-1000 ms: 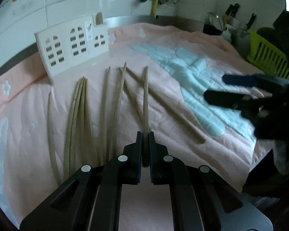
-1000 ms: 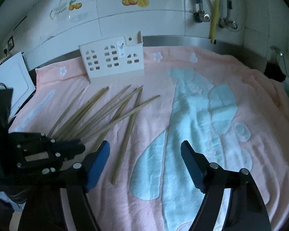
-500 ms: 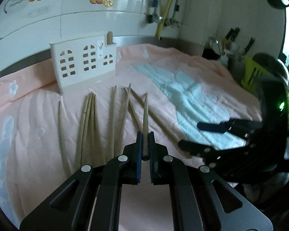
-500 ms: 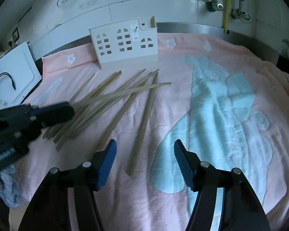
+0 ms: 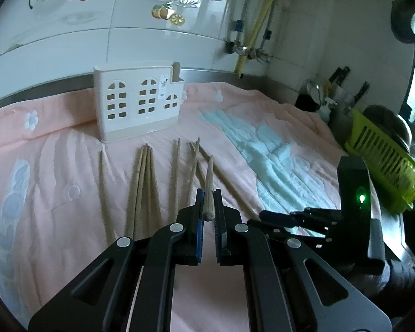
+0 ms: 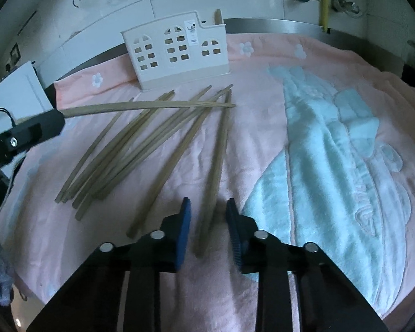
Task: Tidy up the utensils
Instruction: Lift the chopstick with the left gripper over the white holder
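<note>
Clamping one chopstick (image 5: 209, 191), left gripper (image 5: 208, 197); right gripper (image 6: 208, 215) parted.

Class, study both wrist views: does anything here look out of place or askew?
Yes. The wooden chopsticks lie fanned and crossing on the pink towel instead of standing in the white house-shaped plastic holder. One chopstick is held above the pile in the left gripper.

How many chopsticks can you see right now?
About 10: a raised chopstick in the left claw, a rightmost chopstick straddled by the open right claw, roughly eight other chopsticks fanned on the towel. Overlaps may hide some.
</note>
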The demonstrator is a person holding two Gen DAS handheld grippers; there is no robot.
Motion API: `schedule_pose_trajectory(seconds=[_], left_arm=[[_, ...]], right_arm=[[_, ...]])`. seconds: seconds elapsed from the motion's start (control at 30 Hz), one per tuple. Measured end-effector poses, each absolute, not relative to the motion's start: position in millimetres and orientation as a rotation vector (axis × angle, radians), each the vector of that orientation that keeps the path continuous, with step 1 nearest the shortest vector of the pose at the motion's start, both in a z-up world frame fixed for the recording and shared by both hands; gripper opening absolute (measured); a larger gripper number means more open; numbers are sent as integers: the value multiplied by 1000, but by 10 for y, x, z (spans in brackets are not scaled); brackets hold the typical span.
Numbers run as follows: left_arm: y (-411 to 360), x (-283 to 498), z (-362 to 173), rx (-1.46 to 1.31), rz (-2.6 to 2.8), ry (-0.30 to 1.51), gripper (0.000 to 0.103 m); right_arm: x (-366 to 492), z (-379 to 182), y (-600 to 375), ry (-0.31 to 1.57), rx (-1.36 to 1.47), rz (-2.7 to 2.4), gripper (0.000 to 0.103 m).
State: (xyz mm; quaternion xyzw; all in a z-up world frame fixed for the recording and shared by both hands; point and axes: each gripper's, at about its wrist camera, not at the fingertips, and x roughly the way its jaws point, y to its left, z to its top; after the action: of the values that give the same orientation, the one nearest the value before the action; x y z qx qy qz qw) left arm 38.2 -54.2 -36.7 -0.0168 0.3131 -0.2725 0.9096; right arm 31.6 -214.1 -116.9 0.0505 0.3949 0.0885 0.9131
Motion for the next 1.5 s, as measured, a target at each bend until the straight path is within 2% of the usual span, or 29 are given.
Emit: schedule_pose_trajectory(seconds=[0.07, 0.17, 0.37, 0.73, 1.07, 1.5], left_arm=[[-511, 391, -350, -48, -555, 642, 5], [-475, 402, -324, -60, -551, 636, 5], [-398, 431, -249, -88, -536, 628, 5], [-320, 476, -87, -108, -519, 608, 5], [-218, 562, 222, -133, -499, 571, 5], [-178, 798, 1005, -56, -459, 439, 5]], right_arm=[[315, -1173, -2135, 809, 92, 169, 11], [307, -1153, -2203, 800, 113, 161, 8], [206, -897, -2323, 709, 76, 121, 7], [235, -52, -2489, 487, 17, 145, 7], [588, 505, -2522, 452, -27, 244, 7], [1100, 1186, -2517, 443, -35, 320, 7]])
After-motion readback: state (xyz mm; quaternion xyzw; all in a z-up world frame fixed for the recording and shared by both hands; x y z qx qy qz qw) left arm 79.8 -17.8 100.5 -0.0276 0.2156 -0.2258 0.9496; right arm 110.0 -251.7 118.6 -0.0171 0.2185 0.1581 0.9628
